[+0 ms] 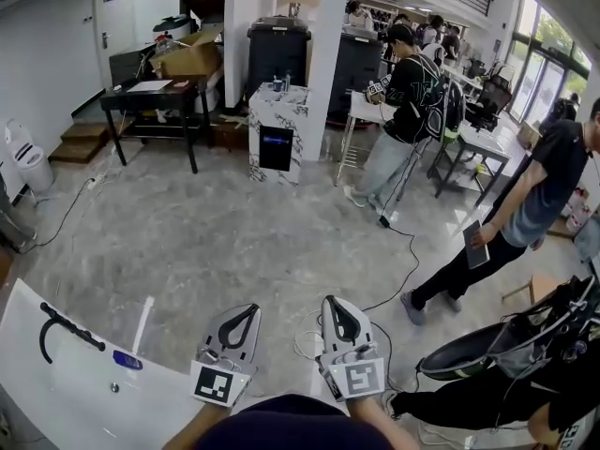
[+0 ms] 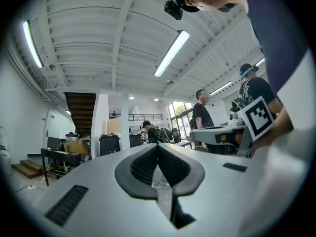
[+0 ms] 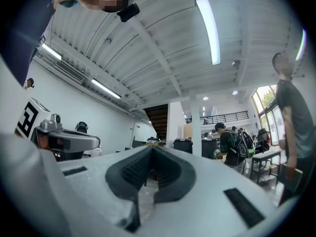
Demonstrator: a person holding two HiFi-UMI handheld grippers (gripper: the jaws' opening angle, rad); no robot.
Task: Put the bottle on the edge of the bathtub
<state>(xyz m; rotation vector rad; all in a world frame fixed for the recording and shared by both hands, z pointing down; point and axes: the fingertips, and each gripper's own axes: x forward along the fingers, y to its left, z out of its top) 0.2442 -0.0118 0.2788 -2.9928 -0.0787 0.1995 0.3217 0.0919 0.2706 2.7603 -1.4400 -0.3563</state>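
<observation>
A white bathtub [image 1: 66,382] fills the lower left of the head view, with a black curved tap [image 1: 58,331] on its rim. A small blue oblong thing [image 1: 127,359] lies on that rim; I cannot tell whether it is the bottle. My left gripper [image 1: 251,308] and right gripper [image 1: 330,301] are side by side at the bottom centre, pointing out over the marble floor, to the right of the tub. Both are shut with nothing between the jaws. The left gripper [image 2: 158,145] and right gripper [image 3: 150,147] views look level across the room, jaws meeting at the tip.
A white marbled pedestal [image 1: 277,131] and a black table [image 1: 155,97] stand at the back. People [image 1: 408,111] stand at the right, one bending [image 1: 525,214], and a dark bag [image 1: 487,345] is at the lower right. A cable [image 1: 398,270] trails over the floor.
</observation>
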